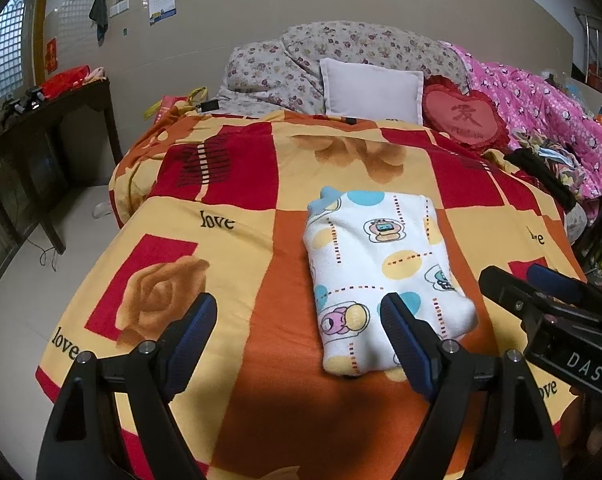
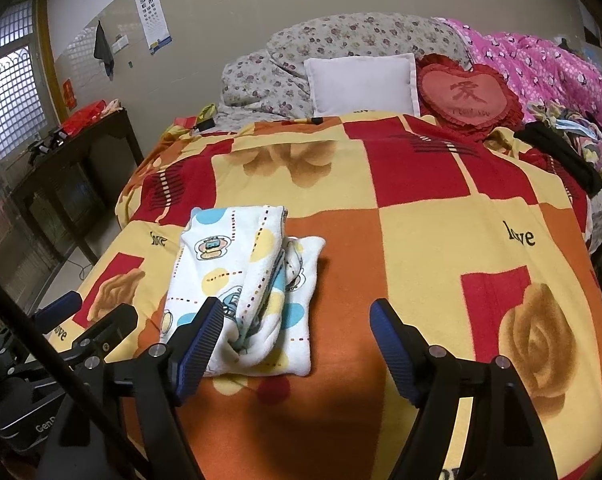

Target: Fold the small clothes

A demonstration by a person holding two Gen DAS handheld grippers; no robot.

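Left wrist view: folded white garment (image 1: 385,276), cartoon print with blue and yellow dots, lies flat on the blanket (image 1: 237,264), centre to right of centre of frame. Left gripper (image 1: 297,328) spread wide, nothing between its 2 fingers; the right-hand finger overlaps the garment's lower right corner in the frame, contact cannot be told. The gap between the fingers sits left of the garment.

Right wrist view: same garment (image 2: 245,284) at left of centre, its layered folds facing the camera. Right gripper (image 2: 297,334) spread, nothing pinched; the left-hand finger overlaps the garment's lower left edge, and most of the cloth lies above and left of the gap. Left gripper also visible at lower left edge.
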